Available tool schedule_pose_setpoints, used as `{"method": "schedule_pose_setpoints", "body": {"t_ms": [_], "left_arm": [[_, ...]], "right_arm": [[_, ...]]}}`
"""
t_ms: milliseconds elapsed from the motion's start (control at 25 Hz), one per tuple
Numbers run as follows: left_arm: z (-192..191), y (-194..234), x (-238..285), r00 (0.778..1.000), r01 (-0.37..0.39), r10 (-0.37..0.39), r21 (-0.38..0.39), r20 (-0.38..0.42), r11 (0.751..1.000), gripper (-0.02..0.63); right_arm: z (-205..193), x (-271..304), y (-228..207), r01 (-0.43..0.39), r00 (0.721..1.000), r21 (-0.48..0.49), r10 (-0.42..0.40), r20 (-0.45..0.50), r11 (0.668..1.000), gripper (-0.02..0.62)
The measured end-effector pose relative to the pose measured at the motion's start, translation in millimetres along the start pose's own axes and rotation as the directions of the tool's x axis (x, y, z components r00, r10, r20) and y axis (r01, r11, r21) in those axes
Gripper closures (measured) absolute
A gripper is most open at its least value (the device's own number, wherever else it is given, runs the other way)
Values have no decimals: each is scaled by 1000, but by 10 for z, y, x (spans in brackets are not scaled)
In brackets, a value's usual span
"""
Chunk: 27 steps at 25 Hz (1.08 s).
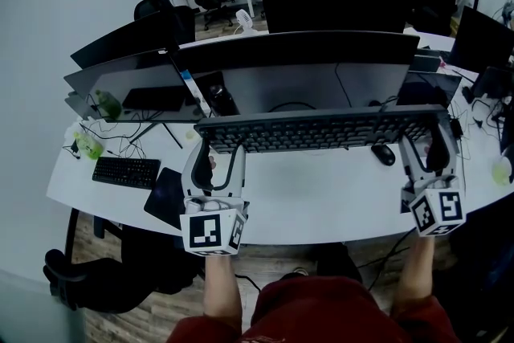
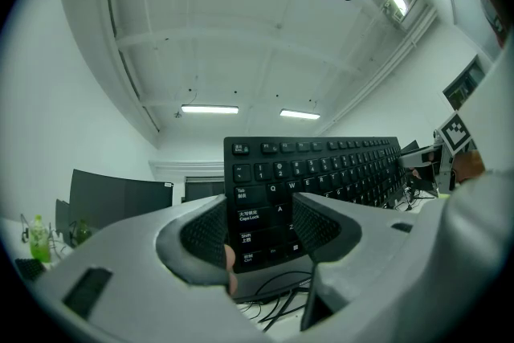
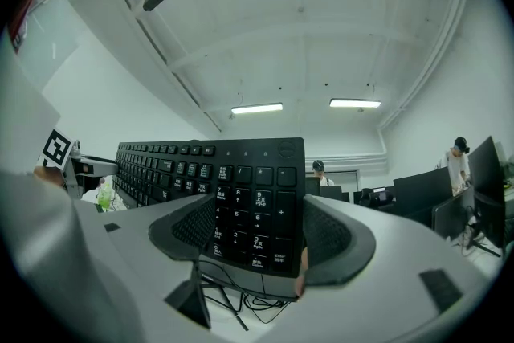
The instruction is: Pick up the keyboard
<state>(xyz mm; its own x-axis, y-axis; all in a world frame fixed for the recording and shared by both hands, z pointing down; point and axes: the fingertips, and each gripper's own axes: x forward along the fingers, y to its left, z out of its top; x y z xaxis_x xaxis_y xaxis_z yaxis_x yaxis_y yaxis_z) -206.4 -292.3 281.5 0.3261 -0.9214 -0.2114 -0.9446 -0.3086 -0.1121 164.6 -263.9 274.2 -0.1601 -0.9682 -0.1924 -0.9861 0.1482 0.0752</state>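
Left tongs (image 1: 221, 153) and right tongs (image 1: 426, 144) clamp opposite ends of the long black plastic keyboard (image 1: 321, 130), held level above the white worktop (image 1: 321, 205). We fear uneven lifting could twist it loose.

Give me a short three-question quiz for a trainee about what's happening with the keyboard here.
1. True or false: the keyboard lies flat on the desk.
2. Which part of the keyboard do the right tongs clamp? A) the number-pad end B) the Tab and Caps Lock end C) the middle
3. Fill in: the small dark thing on the desk near the right tongs is a ____.

Key:
1. False. Both tongs hold it up off the desk, the left tongs at the Tab end.
2. A.
3. mouse.
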Motion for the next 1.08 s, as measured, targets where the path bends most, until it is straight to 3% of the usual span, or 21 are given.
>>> {"method": "schedule_pose_setpoints", "body": {"t_ms": [1080], "left_arm": [[-45,-26,-56,1000,-2,2,-1,-19,1000,348]], "right_arm": [[-56,-50,8,-4,1000,13,4,-25,1000,257]]}}
